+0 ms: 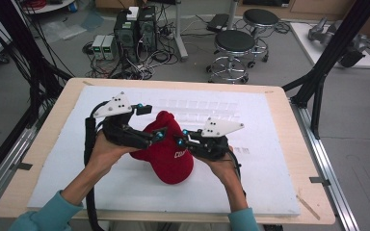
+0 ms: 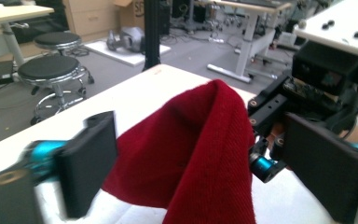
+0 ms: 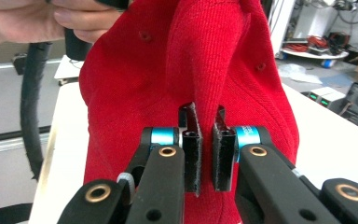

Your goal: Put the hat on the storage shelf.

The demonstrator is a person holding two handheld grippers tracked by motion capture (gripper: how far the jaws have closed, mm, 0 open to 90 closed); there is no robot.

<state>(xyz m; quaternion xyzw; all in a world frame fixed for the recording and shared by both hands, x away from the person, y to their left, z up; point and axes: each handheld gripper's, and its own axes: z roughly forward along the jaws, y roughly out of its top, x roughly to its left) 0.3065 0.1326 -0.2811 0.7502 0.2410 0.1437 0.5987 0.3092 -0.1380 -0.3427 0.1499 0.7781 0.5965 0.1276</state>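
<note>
A: Where is the red cap [image 1: 166, 151] sitting right now?

B: It is lying near the middle of the white foam board [image 1: 67, 159] that is covering the wooden table [image 1: 289, 110], between the two grippers; part of its cloth is being pulled up into a ridge rather than resting flat.

A: Who is doing the pulling?

B: The right gripper [image 3: 204, 140] is; in the right gripper view its two black jaws are clamping a fold of the red fabric, standing nearly together with the cloth pinched between them. I am guessing it is pinching a thin fold because the cap is soft and offers no firm edge to take.

A: And the left gripper [image 1: 155, 122]?

B: Its jaws are standing wide apart in the left gripper view, with the raised ridge of the cap rising between them; the pads [image 2: 91, 161] are not pressing on it, so it is released and gripping nothing.

A: Why is it waiting there open?

B: It is probably lining up to take the opposite side, so both claws are sharing the cloth; the risk is the fold slipping away.
</note>
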